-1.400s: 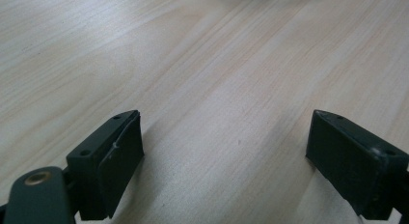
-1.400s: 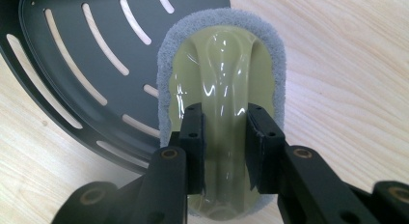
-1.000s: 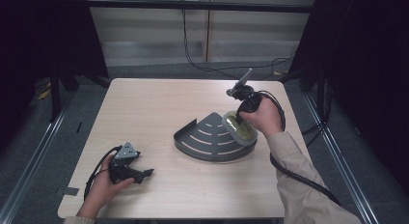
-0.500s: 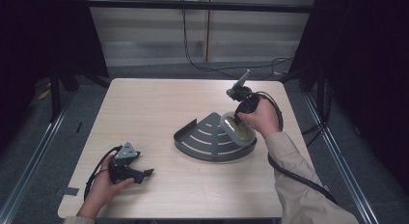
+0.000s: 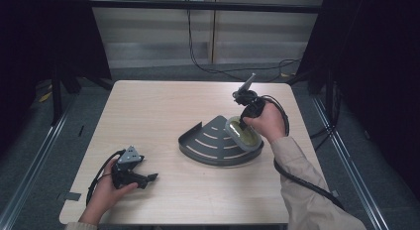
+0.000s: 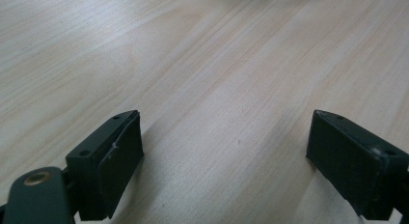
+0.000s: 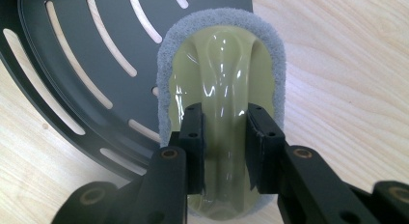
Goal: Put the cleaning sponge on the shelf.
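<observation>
Over table (image 5: 148,116), right tool (image 7: 224,137) clamps scrubber (image 7: 222,84).

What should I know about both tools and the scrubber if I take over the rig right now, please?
Right tool: shut on the handle of the scrubber, a yellow-green grip with a grey pad, resting on the right rim of the dark slotted corner shelf.
Left tool: open, holding nothing, low over bare table at the front left.
Done: scrubber gripped and placed on the shelf.
Left: probably scrubbing the shelf; the left tool could steady it.
</observation>
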A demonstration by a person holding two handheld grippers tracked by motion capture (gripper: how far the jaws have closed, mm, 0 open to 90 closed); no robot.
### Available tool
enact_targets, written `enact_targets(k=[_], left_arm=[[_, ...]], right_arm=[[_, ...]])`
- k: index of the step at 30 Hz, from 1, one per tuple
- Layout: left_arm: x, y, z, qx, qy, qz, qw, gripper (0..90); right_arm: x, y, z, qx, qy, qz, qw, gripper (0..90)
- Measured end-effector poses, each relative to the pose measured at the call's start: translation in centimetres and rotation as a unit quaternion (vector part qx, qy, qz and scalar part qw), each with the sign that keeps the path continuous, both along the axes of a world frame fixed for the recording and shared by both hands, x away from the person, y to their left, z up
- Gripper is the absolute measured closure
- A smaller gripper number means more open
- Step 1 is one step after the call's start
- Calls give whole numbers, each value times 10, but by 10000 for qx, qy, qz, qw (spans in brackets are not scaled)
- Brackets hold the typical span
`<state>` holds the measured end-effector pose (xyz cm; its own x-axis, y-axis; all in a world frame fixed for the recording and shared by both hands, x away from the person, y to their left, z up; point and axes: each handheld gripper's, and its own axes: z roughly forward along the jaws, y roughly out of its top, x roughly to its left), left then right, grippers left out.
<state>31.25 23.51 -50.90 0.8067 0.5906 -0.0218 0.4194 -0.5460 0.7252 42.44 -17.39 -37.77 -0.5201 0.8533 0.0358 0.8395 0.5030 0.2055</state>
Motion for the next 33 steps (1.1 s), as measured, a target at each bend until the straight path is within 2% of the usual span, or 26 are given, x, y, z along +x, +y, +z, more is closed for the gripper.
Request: enact_targets(k=[21,33], left_arm=[[0,0,0,4,-4,-4,10000,120],[0,0,0,6,0,-1,10000,120]], right_arm=[[2,6,-12,-65,63,82,9999,711],[2,3,-19,-95,108,124,9998,711]])
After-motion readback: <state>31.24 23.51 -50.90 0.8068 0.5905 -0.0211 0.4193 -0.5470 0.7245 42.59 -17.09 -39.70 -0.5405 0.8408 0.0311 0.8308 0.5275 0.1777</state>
